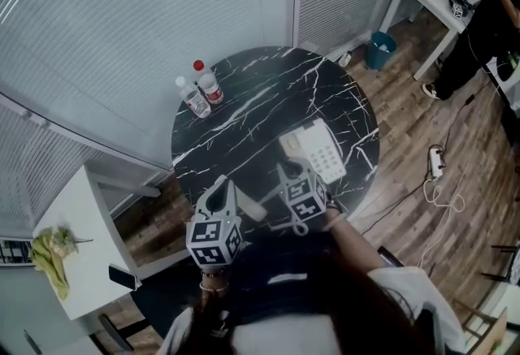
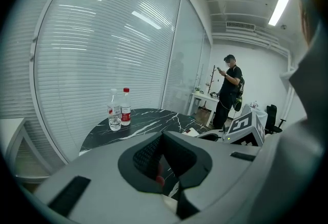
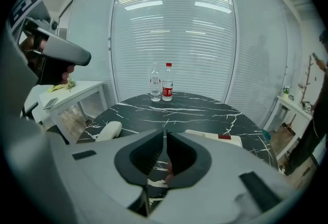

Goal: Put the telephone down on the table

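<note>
The white telephone base [image 1: 314,149] with its keypad lies on the round black marble table [image 1: 260,93], right of centre. It also shows as a flat base [image 3: 215,137] in the right gripper view. The white handset [image 3: 108,130] lies flat on the table to the left of the base, near the front edge [image 1: 250,208], between my two grippers. My right gripper [image 3: 165,138] hangs over the table's near edge just behind the base [image 1: 287,172], shut, nothing between its jaws. My left gripper [image 2: 163,138] is at the front left [image 1: 219,188], also shut and empty.
Two water bottles [image 1: 203,90] stand at the table's back left by the blinds. A white side table [image 1: 77,240] with a green item and a dark phone is at the left. A person [image 1: 487,16] stands far right near a white desk. A blue bin [image 1: 379,49] and a power strip [image 1: 435,160] are on the wooden floor.
</note>
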